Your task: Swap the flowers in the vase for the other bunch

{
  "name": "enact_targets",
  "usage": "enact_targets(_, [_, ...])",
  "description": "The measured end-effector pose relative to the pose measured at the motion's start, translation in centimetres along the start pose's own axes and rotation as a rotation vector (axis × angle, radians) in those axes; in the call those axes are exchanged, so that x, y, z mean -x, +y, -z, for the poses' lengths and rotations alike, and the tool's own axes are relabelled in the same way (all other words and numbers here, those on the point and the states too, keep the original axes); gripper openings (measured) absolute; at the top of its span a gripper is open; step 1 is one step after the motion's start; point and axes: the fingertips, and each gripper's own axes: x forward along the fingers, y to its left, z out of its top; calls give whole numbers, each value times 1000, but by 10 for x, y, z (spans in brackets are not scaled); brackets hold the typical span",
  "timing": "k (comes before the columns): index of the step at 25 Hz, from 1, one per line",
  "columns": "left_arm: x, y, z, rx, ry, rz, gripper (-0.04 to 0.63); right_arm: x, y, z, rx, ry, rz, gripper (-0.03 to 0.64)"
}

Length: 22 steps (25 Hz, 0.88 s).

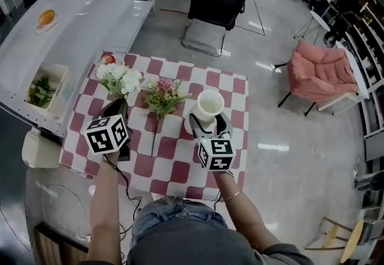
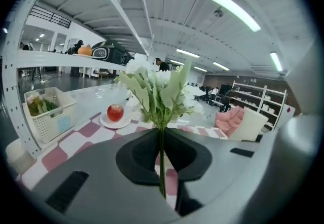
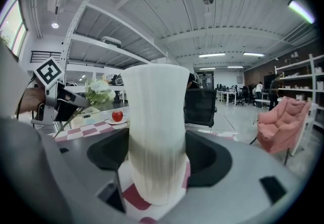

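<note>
My left gripper [image 1: 119,105] is shut on the thin green stems of the white flower bunch [image 1: 120,80], which it holds up off the checked tablecloth [image 1: 174,150]. In the left gripper view the stems run straight between the closed jaws [image 2: 162,139], with the white blooms and leaves [image 2: 158,83] above. The pink flower bunch [image 1: 163,95] lies on the cloth between the two grippers. The white ribbed vase [image 1: 210,105] stands upright with no flowers in it, and my right gripper [image 1: 209,122] is shut on its lower body. The vase [image 3: 156,132] fills the gap between the right jaws.
A red apple on a small plate [image 1: 107,59] sits at the table's far left corner. A white basket with greens [image 1: 43,91] and an orange [image 1: 46,17] rest on the long counter at left. A black chair [image 1: 215,9] and a pink armchair [image 1: 324,72] stand beyond the table.
</note>
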Motion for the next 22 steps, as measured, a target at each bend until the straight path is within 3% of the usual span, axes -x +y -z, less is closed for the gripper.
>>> enact_targets(8, [18, -109, -76, -68, -174, 219, 34, 3, 1, -2, 7, -2, -5, 353])
enact_targets(16, [37, -204, -136, -90, -294, 447, 34, 6, -2, -2, 13, 4, -16, 353])
enact_targets(22, [49, -254, -167, -139, -348, 556, 34, 7, -1, -2, 15, 2, -13, 353])
